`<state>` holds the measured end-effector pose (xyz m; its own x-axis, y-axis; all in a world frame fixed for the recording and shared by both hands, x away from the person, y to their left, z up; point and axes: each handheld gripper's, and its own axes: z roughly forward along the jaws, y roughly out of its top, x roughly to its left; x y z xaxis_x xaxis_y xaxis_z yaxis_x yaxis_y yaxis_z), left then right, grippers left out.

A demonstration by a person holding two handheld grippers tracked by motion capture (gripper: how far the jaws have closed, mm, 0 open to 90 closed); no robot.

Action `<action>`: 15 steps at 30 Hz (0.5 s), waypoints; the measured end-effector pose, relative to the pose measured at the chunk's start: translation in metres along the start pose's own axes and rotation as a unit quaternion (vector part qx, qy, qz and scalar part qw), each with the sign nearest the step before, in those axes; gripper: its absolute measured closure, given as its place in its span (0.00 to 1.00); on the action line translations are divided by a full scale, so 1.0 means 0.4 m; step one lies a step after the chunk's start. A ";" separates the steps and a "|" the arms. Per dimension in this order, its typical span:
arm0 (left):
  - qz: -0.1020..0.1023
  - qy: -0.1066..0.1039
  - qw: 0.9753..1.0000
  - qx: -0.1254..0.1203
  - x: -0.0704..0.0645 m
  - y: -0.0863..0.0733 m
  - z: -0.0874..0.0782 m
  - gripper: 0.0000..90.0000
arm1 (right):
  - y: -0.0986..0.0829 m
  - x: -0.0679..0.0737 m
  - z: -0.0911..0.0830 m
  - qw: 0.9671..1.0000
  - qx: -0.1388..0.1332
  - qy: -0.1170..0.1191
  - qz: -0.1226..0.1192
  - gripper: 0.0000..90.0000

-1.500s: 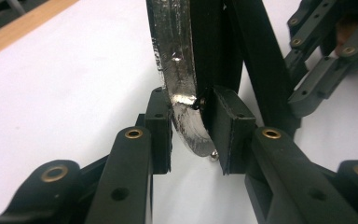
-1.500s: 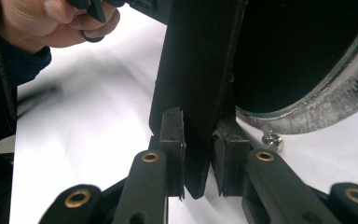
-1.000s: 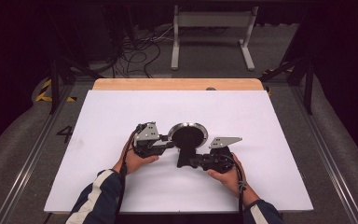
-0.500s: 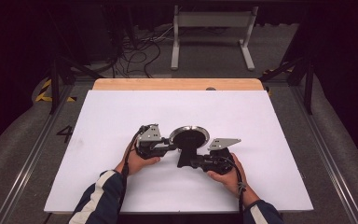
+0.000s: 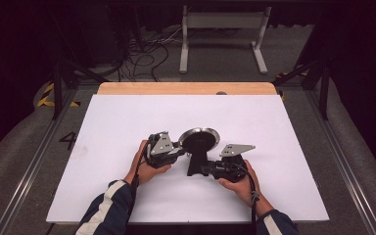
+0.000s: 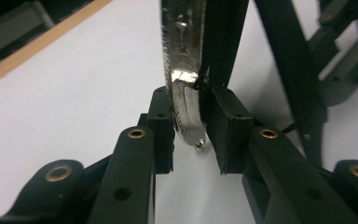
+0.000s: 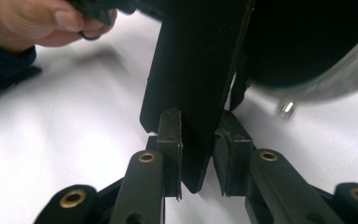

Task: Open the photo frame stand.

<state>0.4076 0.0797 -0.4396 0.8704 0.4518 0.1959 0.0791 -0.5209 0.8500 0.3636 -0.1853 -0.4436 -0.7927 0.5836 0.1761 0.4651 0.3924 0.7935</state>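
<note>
The frying pan (image 5: 199, 140) sits near the middle of the white table (image 5: 284, 127), between the two grippers; its round bowl points away from the person and its black handle (image 5: 196, 164) runs back toward the near edge. The left gripper (image 5: 176, 150) stands at the pan's left side; in the left gripper view its jaws are closed on the pan's shiny metal rim (image 6: 182, 79), one pad on the outer face, the other on the dark inner face. The right gripper (image 5: 203, 170) lies to the right of the handle and meets it from that side; in the right gripper view its jaws are clamped across the flat black handle (image 7: 196, 79), near its free end, with the bowl's rim (image 7: 326, 84) beyond at the upper right. Each gripper is held in one hand; the left hand (image 5: 144, 169) and right hand (image 5: 240, 183) rest low over the table.
</note>
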 end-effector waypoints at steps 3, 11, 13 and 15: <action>-0.004 0.011 1.000 0.000 0.008 -0.006 0.005 0.84 | 0.000 -0.004 0.000 1.000 0.001 -0.006 0.001 0.81; 0.023 0.039 0.999 0.010 0.004 -0.001 0.014 0.83 | 0.000 -0.010 0.000 1.000 -0.003 -0.014 0.012 0.82; 0.028 0.043 0.999 0.013 0.004 0.000 0.015 0.83 | 0.000 -0.009 0.002 1.000 -0.002 -0.014 0.013 0.83; 0.031 0.047 0.998 0.016 0.003 0.001 0.019 0.82 | -0.002 -0.009 0.005 1.000 0.001 -0.012 0.014 0.84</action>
<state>0.4123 0.0746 -0.4429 0.8242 0.4835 0.2948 0.0423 -0.5717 0.8193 0.3667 -0.1863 -0.4460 -0.7696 0.6111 0.1851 0.4884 0.3768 0.7871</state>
